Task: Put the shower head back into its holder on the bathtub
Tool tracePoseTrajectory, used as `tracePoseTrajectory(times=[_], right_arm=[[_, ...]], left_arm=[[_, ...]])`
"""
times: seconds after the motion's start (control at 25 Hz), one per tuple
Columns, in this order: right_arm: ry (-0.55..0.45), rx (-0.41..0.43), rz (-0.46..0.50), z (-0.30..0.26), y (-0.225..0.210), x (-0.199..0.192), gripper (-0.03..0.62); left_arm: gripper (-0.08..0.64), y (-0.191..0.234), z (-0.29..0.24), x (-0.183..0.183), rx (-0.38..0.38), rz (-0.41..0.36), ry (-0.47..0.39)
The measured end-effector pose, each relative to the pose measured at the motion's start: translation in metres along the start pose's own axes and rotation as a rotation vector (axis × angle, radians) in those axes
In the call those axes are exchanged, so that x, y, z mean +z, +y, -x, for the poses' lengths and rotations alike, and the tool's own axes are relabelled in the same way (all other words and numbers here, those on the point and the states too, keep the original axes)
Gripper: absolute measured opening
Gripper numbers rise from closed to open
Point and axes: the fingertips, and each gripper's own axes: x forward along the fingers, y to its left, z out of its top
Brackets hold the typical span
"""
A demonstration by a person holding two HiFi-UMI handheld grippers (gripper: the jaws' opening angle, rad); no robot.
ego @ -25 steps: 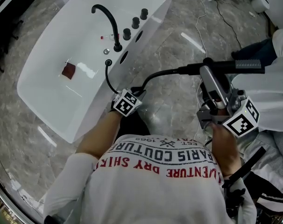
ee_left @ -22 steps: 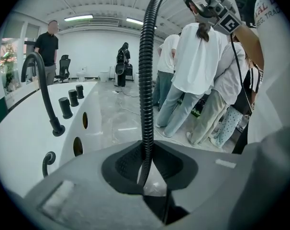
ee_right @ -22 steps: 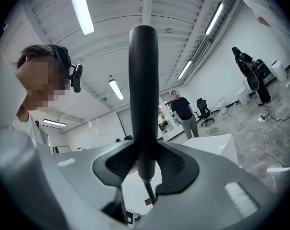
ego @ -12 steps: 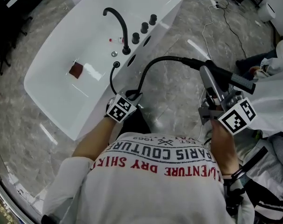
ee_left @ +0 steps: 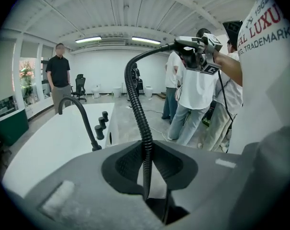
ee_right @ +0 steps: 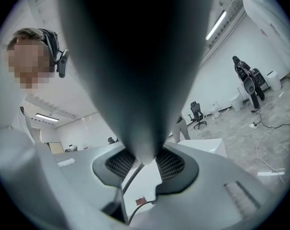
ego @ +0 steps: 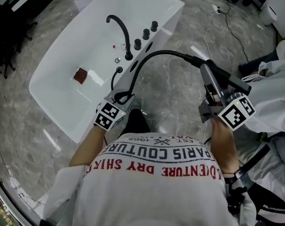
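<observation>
Head view: right gripper (ego: 208, 70) is clamped on the shower head (ego: 233, 81), held off the side of the bathtub (ego: 53, 102), well apart from the holder (ego: 119, 70) on its deck. Left gripper (ego: 120, 98) pinches the hose (ego: 152, 55) near the deck, probably to control slack as it feeds back.
Left gripper view: jaws closed on hose (ee_left: 144, 143).
Right gripper view: jaws tight on shower head (ee_right: 135, 71), hose trailing below.

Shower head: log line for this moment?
left gripper: shut on hose | right gripper: shut on shower head | holder: head not seated
</observation>
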Motion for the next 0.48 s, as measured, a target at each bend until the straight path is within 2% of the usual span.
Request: tracePoseTrajectory(times=[0.2, 0.48], right_arm=[[-0.026, 0.011, -0.005, 0.01, -0.001, -0.006, 0.137], [-0.025, 0.014, 0.003, 0.009, -0.003, 0.008, 0.137]], left_arm=[[0.067, 0.019, 0.02, 0.008, 0.082, -0.013, -0.037], [0.067, 0.059, 0.057, 0.051, 0.211, -0.09, -0.052]])
